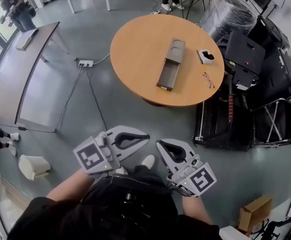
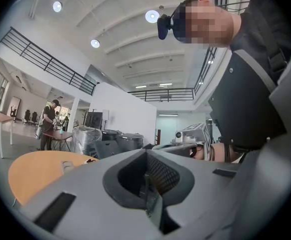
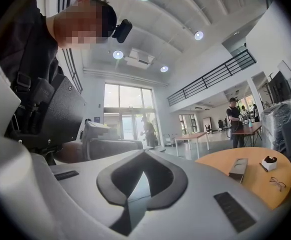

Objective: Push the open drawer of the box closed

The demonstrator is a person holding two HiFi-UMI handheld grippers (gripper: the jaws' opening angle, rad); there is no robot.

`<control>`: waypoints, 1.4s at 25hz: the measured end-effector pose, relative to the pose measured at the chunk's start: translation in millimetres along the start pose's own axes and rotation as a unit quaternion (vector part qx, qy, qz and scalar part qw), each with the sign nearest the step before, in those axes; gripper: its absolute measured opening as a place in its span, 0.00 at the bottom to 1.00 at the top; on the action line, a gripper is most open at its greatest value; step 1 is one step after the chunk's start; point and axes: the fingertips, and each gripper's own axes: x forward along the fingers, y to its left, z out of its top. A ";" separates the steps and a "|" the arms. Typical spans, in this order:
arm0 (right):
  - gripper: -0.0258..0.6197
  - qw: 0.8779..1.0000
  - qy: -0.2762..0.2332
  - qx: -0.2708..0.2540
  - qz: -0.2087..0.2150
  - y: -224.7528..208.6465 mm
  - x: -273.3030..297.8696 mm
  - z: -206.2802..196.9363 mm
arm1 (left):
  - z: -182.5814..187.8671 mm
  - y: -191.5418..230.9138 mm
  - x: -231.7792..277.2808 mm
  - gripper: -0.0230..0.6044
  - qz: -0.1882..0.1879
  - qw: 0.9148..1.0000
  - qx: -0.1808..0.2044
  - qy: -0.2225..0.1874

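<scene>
A grey box with two round recesses on top lies on the round wooden table. Its drawer is pulled out toward me. The right gripper view shows the box far off at the right, and the left gripper view shows the box as a small shape at the left. My left gripper and right gripper are held close to my body, well short of the table. Both are shut with nothing in them, tips nearly meeting. In their own views, the left gripper and right gripper point upward.
A small white box with a black item and a pair of glasses lie on the table's right side. Black cases and crates crowd its right. A power strip and cables lie on the floor, a grey desk stands left.
</scene>
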 end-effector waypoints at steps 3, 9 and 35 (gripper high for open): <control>0.06 1.000 0.001 0.004 0.012 -25.1 -0.6 2.9 | 3.8 14.4 21.8 0.09 0.010 1.000 0.000 0.000; 0.07 0.999 0.000 0.009 0.035 -59.1 -10.2 6.7 | 5.7 27.4 58.9 0.09 0.028 1.000 -0.001 0.002; 0.06 0.999 0.002 0.027 0.045 -148.3 5.7 3.4 | 1.9 93.7 121.3 0.09 0.034 0.999 -0.014 0.014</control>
